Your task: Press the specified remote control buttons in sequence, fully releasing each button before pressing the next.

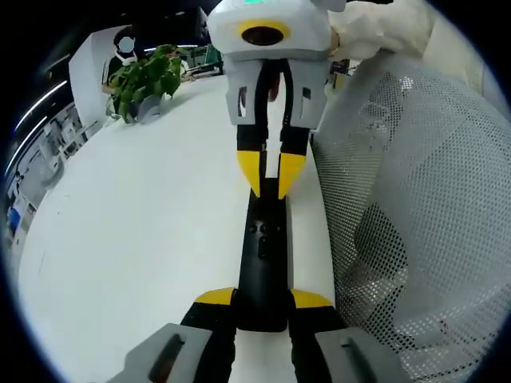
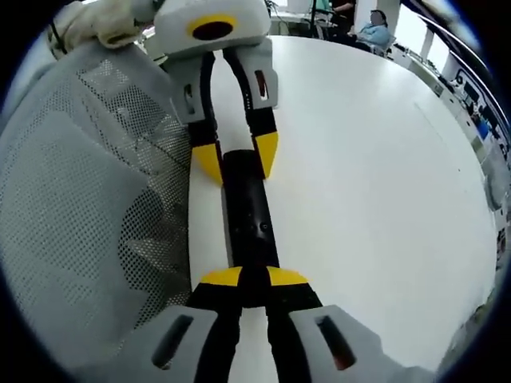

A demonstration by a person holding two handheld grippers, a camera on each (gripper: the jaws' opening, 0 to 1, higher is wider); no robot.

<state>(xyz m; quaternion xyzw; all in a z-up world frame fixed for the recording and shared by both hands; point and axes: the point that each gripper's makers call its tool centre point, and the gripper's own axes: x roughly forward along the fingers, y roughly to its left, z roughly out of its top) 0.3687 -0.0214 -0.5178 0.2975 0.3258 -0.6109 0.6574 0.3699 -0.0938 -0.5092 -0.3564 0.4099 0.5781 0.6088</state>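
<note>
1. On the white worktop [image 1: 144,239] a slim black remote control [image 1: 263,263] lies flat, held between my two grippers, which face each other from its two ends.
2. Beside the remote, along one long edge, sits a pale mesh chair back [image 1: 415,223], perforated with small holes and curved; it crowds that side of the worktop and lies just beside both grippers.
3. In the left gripper view, a leafy green potted plant [image 1: 148,80] stands at the far edge of the worktop, well apart from the remote, with a person [image 1: 124,48] behind it.
4. In the right gripper view, a seated person [image 2: 371,32] is at the far end of the room.
5. The remote is long, narrow and matte black with a lighter strip along one side; a few small round buttons [image 1: 266,231] show near its middle, too small to tell apart.
6. My left gripper [image 1: 263,302] has its yellow-tipped jaws clamped on the near end of the remote, one on each side.
7. My right gripper [image 2: 254,277] likewise grips the other end between its yellow tips.
8. A gloved hand [image 2: 104,20] in cream fabric holds the left gripper's grey body.
9. Both grippers have black jaws, yellow tips and grey plastic housings.
</note>
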